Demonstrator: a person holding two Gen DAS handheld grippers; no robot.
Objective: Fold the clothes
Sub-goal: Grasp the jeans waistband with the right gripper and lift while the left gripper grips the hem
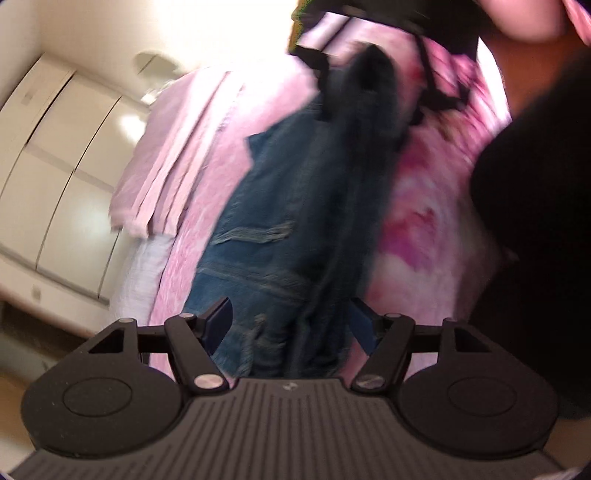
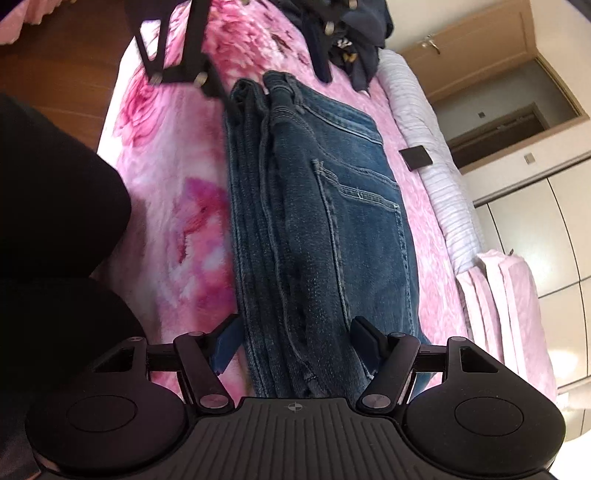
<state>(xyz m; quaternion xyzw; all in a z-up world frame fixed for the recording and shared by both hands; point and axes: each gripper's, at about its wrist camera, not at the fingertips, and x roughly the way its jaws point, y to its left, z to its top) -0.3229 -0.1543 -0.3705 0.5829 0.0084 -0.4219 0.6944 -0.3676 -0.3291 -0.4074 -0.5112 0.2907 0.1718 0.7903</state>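
A pair of blue jeans [image 2: 325, 206] lies folded lengthwise on a pink flowered bed cover [image 2: 166, 177]. My right gripper [image 2: 295, 339] is open, its fingers standing to either side of the near end of the jeans. In the left wrist view the jeans [image 1: 295, 229] run away from my left gripper [image 1: 291, 325], which is open with its fingers either side of the ripped near end. The far end of the jeans looks dark and blurred, raised beside my right gripper [image 1: 373, 85]. The left gripper shows at the top of the right wrist view [image 2: 177, 55].
A heap of dark clothes [image 2: 351, 33] lies at the far end of the bed. A small dark square object [image 2: 415, 157] sits on a white striped quilt [image 2: 436, 177]. Folded pink bedding [image 1: 166, 162] lies at the bed's edge. White wardrobes [image 1: 55, 177] stand beside it. A person's dark legs [image 2: 55, 229] are close.
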